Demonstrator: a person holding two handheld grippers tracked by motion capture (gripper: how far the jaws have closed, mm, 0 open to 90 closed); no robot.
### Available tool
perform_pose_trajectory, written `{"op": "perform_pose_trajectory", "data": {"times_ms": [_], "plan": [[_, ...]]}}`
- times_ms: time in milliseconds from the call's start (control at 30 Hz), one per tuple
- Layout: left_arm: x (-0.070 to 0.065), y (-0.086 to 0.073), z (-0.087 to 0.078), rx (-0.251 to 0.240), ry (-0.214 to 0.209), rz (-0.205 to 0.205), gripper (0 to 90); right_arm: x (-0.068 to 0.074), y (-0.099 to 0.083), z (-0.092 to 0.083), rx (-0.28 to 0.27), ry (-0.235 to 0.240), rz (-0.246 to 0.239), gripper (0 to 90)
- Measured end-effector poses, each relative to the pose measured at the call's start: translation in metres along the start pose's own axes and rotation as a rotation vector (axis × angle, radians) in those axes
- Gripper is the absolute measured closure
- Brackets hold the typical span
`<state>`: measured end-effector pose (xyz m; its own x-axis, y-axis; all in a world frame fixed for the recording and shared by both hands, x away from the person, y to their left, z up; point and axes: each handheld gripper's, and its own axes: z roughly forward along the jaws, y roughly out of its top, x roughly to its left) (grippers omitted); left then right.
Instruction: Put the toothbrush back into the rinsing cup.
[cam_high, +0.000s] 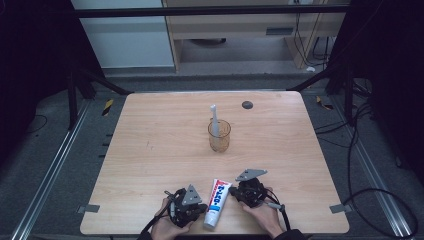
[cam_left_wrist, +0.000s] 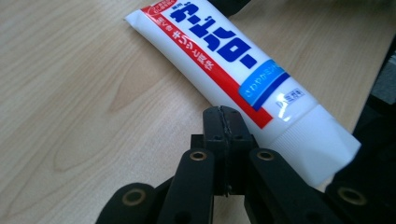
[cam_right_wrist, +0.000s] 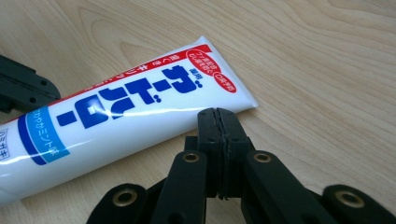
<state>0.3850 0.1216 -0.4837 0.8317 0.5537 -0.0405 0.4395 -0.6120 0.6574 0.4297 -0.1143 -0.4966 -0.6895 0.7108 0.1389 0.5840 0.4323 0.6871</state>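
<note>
White toothpaste tube (cam_left_wrist: 243, 79) with red stripe and blue lettering, pale wood-grain table (cam_high: 160, 150), black claws.

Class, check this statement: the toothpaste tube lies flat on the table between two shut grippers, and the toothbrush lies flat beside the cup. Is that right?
Not quite. The toothbrush does not lie beside the cup; it stands upright inside it, as the high view shows. The rest holds: the toothpaste tube lies flat on the table between the left gripper and the right gripper, both shut.

toothpaste tube (cam_high: 218, 201) between tools, cup (cam_high: 219, 136) mid-table
</note>
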Motion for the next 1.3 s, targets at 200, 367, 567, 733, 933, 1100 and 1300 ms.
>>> {"op": "perform_pose_trajectory", "data": {"times_ms": [200, 367, 567, 733, 933, 1100, 1300], "plan": [[0.001, 0.001, 0.002, 0.002, -0.003, -0.009, 89.5, -0.001, 0.001, 0.002, 0.001, 0.001, 0.007, 88.7], [0.000, 0.001, 0.004, -0.001, -0.006, -0.013, 89.5, -0.001, 0.003, 0.006, -0.001, -0.002, 0.008, 88.9], [-0.002, 0.002, 0.006, 0.005, -0.015, 0.000, 89.4, -0.001, 0.006, 0.009, 0.000, 0.009, 0.011, 88.5], [-0.004, 0.002, 0.006, -0.003, -0.019, -0.001, 89.5, -0.005, 0.007, 0.005, -0.010, -0.007, 0.011, 88.5], [-0.008, 0.003, 0.007, 0.005, -0.031, 0.019, 89.5, -0.020, 0.007, -0.012, -0.058, -0.048, 0.043, 88.7], [-0.012, 0.005, 0.009, 0.001, -0.040, 0.023, 89.5, -0.030, 0.006, -0.026, -0.080, -0.084, 0.055, 88.7], [-0.018, 0.011, 0.016, -0.002, -0.051, 0.035, 89.5, -0.038, 0.004, -0.034, -0.083, -0.113, 0.067, 88.4]]}}
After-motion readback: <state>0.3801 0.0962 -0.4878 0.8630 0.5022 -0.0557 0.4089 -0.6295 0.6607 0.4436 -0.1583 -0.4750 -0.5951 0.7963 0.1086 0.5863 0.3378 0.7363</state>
